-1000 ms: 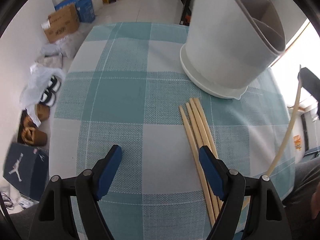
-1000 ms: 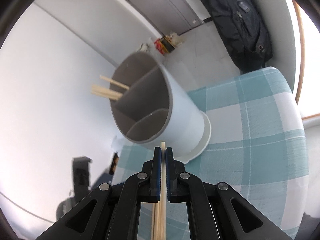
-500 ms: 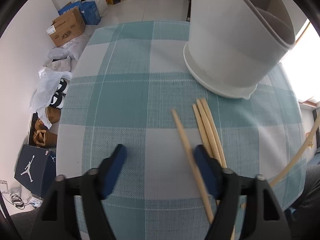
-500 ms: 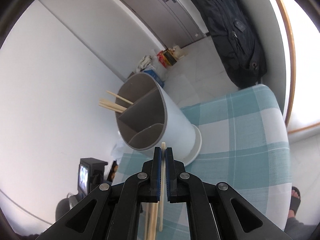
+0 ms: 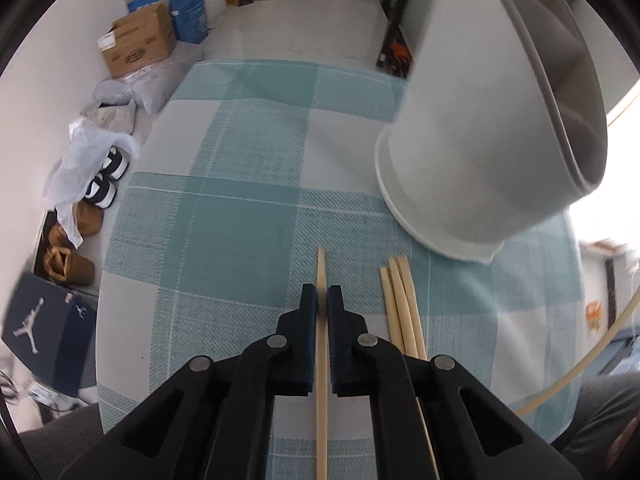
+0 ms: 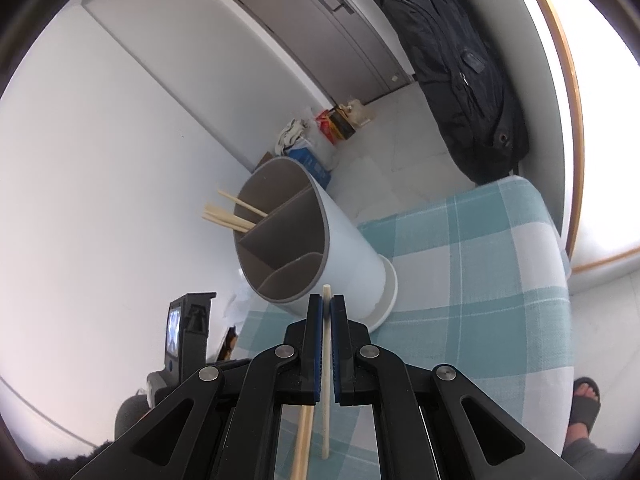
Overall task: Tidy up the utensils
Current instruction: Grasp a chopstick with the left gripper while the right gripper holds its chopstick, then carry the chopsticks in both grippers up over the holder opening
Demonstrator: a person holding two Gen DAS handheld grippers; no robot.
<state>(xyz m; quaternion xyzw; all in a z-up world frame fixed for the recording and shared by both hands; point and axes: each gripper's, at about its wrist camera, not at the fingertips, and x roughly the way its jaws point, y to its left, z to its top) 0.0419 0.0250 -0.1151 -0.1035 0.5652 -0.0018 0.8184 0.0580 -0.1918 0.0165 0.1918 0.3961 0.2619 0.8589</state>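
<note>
A white divided utensil holder (image 5: 460, 140) stands on the teal checked tablecloth (image 5: 240, 200). My left gripper (image 5: 322, 300) points down at the cloth, its jaws closing tight on a single wooden chopstick (image 5: 321, 264), pads pressing it. Three loose chopsticks (image 5: 400, 304) lie just right of it. In the right wrist view my right gripper (image 6: 327, 308) is shut on another chopstick (image 6: 326, 292), held above the table near the rim of the holder (image 6: 344, 248). Several chopsticks (image 6: 236, 216) stand in its far compartment.
Left of the table the floor holds a cardboard box (image 5: 138, 46), shoes (image 5: 104, 184) and a dark shoebox (image 5: 44, 332). A dark backpack (image 6: 460, 72) hangs beyond the table. A small screen device (image 6: 188, 328) sits at left. A sandalled foot (image 6: 586, 398) is at right.
My left gripper went from wide open to shut, taking one chopstick out of the group on the cloth. The right gripper kept its chopstick and drew back a little from the holder.
</note>
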